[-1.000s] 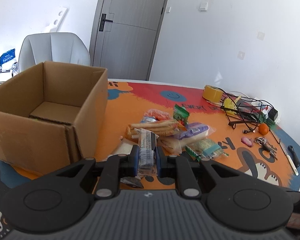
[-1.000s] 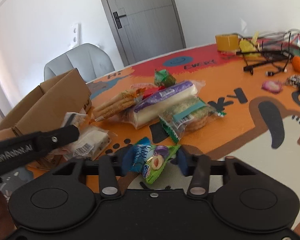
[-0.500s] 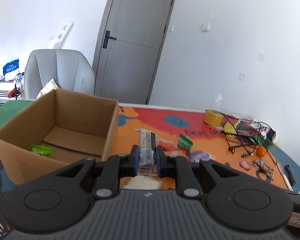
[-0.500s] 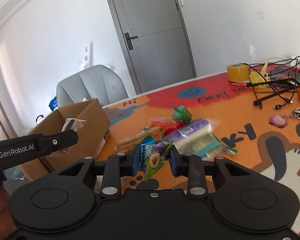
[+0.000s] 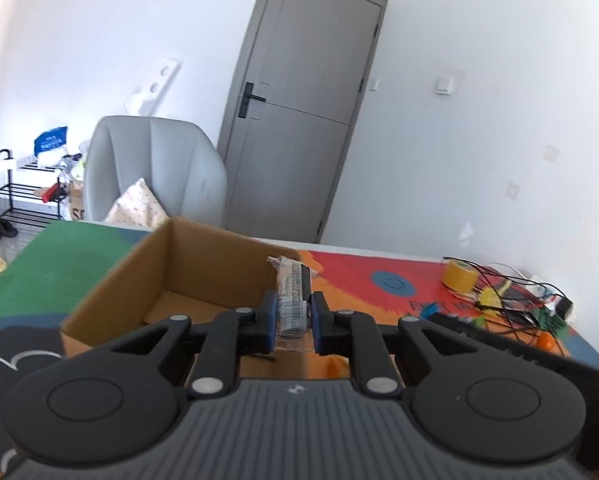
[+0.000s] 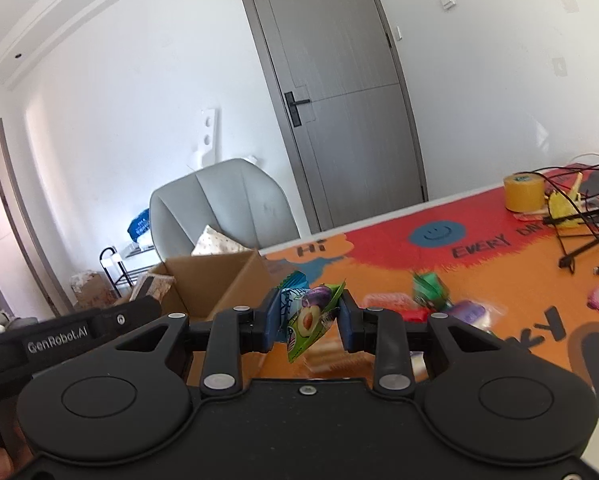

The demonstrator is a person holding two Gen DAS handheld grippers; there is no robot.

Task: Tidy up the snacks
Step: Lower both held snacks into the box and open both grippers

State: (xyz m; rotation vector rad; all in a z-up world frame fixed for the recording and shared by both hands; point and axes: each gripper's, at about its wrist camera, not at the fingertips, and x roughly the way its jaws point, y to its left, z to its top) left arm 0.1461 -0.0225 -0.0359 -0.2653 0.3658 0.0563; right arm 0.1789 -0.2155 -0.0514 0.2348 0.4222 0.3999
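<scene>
White walls (image 5: 479, 40), grey door (image 5: 299, 120), grey armchair (image 5: 155, 168)

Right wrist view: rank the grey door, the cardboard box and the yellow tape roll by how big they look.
1. grey door, largest by far.
2. cardboard box, partly hidden behind the gripper.
3. yellow tape roll, smallest.
This is apparent size only; their distances from the camera differ.

The bench (image 6: 479, 276) wears a bright printed cover, orange and red with a blue smiley face, green toward the left of the left wrist view. A cardboard box (image 5: 203, 264) stands open on it at centre left. At the right of the frame sit a yellow tape roll (image 6: 525, 193), tangled black cables (image 6: 587, 240) and an orange fruit (image 5: 547, 342). Loose snack packets (image 6: 431, 292) lie lower right in the right wrist view, partly blurred.
</scene>
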